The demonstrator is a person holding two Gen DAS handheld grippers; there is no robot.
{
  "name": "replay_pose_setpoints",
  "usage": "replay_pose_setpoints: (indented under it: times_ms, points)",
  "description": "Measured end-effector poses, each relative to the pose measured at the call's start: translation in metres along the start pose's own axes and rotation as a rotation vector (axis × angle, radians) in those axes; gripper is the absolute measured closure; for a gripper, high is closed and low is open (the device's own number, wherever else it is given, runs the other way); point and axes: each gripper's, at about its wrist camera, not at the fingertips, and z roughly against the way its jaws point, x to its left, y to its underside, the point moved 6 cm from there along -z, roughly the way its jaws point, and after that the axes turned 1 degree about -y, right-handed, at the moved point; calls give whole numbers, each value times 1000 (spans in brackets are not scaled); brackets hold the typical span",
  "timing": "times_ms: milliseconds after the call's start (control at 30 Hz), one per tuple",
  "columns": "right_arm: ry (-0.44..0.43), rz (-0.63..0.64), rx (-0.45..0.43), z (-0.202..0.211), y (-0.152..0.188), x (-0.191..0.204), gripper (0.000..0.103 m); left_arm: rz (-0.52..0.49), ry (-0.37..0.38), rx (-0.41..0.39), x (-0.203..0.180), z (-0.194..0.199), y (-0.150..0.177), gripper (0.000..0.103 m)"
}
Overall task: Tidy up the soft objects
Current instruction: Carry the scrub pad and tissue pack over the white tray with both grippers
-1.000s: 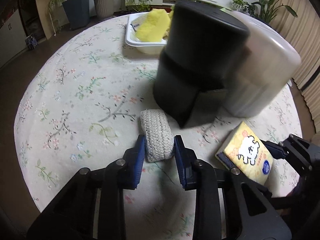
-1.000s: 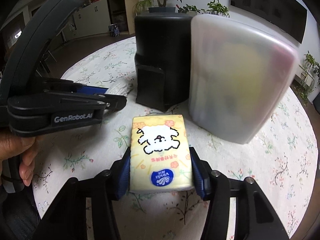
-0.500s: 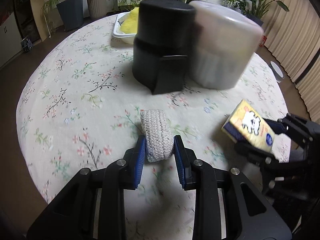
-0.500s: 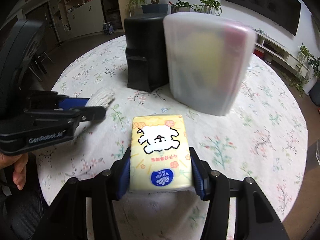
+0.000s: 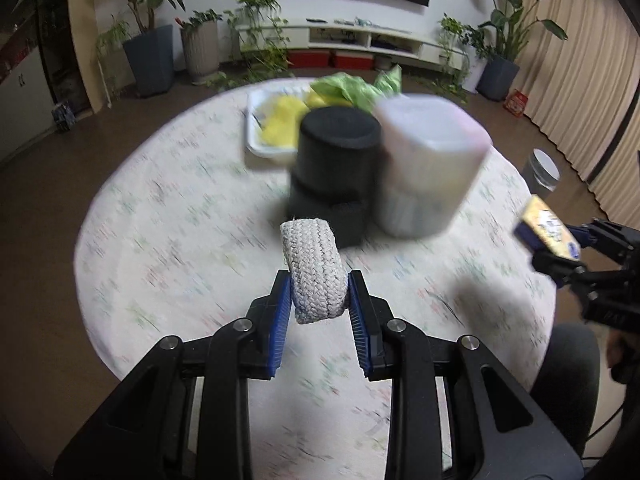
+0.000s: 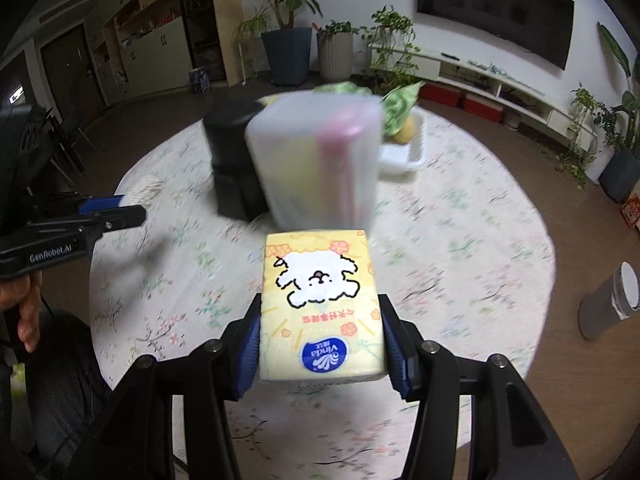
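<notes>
My left gripper [image 5: 319, 292] is shut on a grey woven rope roll [image 5: 315, 270] and holds it above the floral round table [image 5: 160, 208]. My right gripper [image 6: 322, 340] is shut on a yellow tissue pack [image 6: 320, 304] with a white dog print, also held above the table. The tissue pack [image 5: 546, 232] and the right gripper show at the right edge of the left wrist view. The left gripper [image 6: 108, 214] with the rope roll [image 6: 146, 188] shows at the left of the right wrist view.
A black cylinder container [image 5: 338, 160] and a frosted translucent box [image 5: 428, 168] stand mid-table. Behind them a white tray [image 5: 254, 136] holds yellow and green soft items [image 5: 280, 124]. A grey bin [image 6: 612, 304] stands on the floor to the right.
Both grippers have lifted up and pulled back from the table, each carrying its object. The containers now look farther away.
</notes>
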Motion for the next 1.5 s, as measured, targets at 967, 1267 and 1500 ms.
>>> replay_pose_setpoints:
  times_ms: [967,1267,1500]
  points:
    - [50,79,-29,-83,-197,-97,48,-181,15,7,36,-105,-185,77]
    - [20,133,38,-143,-218,-92,48,-245,82,46,12,-154,-207,77]
    - [-9,159,52,-167,-226,-86,48,-286,98,77,1,-180,-214,77]
